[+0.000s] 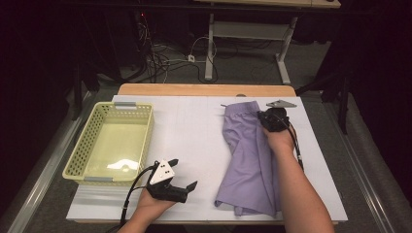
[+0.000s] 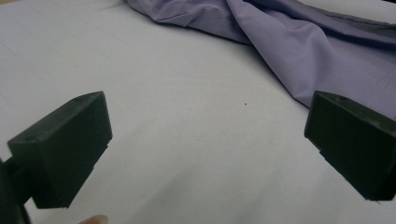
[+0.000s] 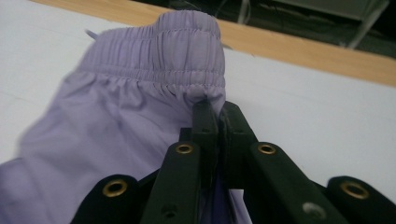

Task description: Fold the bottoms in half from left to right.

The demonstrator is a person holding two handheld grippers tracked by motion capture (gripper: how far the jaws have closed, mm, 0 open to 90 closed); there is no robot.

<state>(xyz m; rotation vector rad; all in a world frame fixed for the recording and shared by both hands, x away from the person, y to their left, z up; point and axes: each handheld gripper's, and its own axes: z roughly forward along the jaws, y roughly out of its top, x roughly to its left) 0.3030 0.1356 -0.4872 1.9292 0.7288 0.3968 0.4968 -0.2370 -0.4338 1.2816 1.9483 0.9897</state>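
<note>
A pair of lilac shorts (image 1: 248, 160) lies on the white table cover at centre right, its elastic waistband (image 3: 177, 51) toward the far edge. My right gripper (image 1: 269, 119) sits at the waistband's right end, its jaws shut on the fabric there; in the right gripper view the cloth bunches up just past the pinched fingertips (image 3: 205, 114). My left gripper (image 1: 183, 175) rests near the front edge, left of the shorts, open with nothing between its jaws. In the left gripper view the shorts (image 2: 303, 51) lie ahead beyond bare table.
A pale yellow perforated basket (image 1: 80, 160) stands at the table's left side with nothing in it. The white cover (image 1: 189, 126) ends in a wooden strip (image 1: 204, 90) at the far edge. Beyond are desk legs and cables on the floor.
</note>
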